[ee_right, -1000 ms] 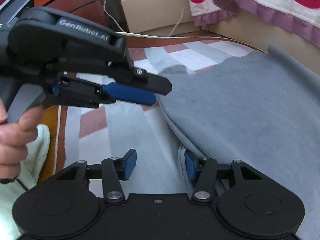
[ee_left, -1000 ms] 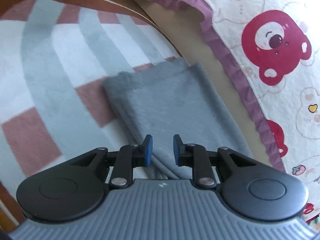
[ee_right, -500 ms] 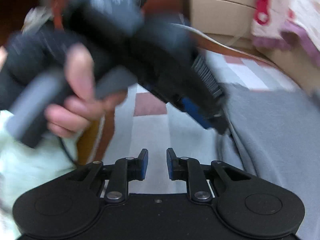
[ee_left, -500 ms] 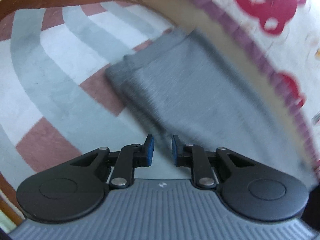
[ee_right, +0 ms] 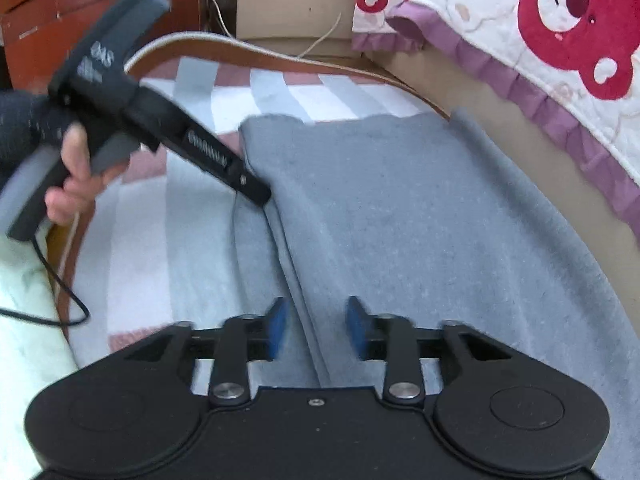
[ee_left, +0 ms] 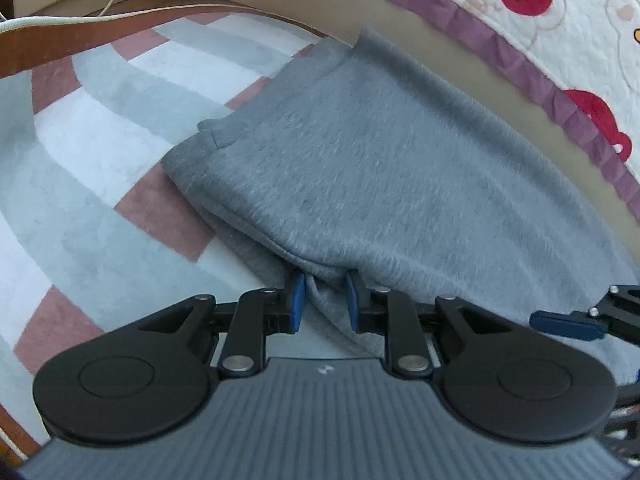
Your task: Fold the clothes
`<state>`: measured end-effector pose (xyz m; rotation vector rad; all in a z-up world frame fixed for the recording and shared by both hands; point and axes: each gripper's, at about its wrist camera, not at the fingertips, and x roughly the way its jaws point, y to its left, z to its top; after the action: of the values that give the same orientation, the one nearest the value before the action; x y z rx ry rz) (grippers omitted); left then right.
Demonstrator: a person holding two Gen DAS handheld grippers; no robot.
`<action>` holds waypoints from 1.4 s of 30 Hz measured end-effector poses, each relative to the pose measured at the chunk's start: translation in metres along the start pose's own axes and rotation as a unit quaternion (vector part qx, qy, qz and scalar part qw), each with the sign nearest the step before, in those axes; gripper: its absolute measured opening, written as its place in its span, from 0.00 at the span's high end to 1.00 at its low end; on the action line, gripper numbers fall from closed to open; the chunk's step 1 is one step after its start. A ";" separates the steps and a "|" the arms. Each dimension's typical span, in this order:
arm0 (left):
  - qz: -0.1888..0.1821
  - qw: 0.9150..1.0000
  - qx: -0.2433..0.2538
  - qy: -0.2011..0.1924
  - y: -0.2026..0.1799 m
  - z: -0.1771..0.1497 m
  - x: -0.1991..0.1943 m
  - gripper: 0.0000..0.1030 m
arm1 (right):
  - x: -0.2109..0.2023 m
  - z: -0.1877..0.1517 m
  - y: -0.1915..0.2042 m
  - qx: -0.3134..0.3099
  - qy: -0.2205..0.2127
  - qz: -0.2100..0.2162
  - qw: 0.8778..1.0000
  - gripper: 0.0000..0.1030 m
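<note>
A grey fleece garment (ee_left: 380, 168) lies folded flat on a striped rug, its long folded edge towards me. My left gripper (ee_left: 325, 300) sits low at that edge, its pads a narrow gap apart with wrinkled cloth between them. The right wrist view shows the garment (ee_right: 400, 220) running away from me and the left gripper (ee_right: 256, 194), held by a hand (ee_right: 76, 184), with its tip on the cloth's left edge. My right gripper (ee_right: 318, 328) is open and straddles the layered edge nearer to me. One of its blue fingers (ee_left: 568, 324) shows at the right of the left wrist view.
The rug (ee_left: 100, 200) has grey, white and pink bands and a brown border. A bed with a bear-print quilt (ee_right: 560, 40) and purple frill runs along the right. A wooden cabinet (ee_right: 80, 0) stands at the back left. A black cable (ee_right: 60, 312) and pale green fabric (ee_right: 24, 340) lie at the left.
The left gripper has swung in and come down onto the garment's edge. The right gripper's fingers narrowed half a second ago and are wider apart now, over the layered edge.
</note>
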<state>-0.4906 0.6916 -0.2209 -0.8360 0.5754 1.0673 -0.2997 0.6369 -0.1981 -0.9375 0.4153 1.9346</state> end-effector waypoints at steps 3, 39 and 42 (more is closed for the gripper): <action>0.002 1.000 0.012 0.009 -0.006 -0.001 -0.003 0.79 | 0.011 0.000 -0.008 0.015 0.010 -0.007 1.000 0.51; 0.078 0.996 -0.023 -0.027 -0.015 -0.003 -0.028 0.95 | 0.033 0.015 0.000 0.001 0.003 0.066 0.998 0.53; 0.049 0.999 0.003 -0.008 -0.028 -0.009 -0.020 0.92 | 0.046 0.021 0.016 -0.067 0.006 0.018 0.998 0.52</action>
<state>-0.4729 0.6672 -0.2024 -0.8010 0.6106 1.1599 -0.3363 0.6689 -0.2205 -1.0341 0.3142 2.0112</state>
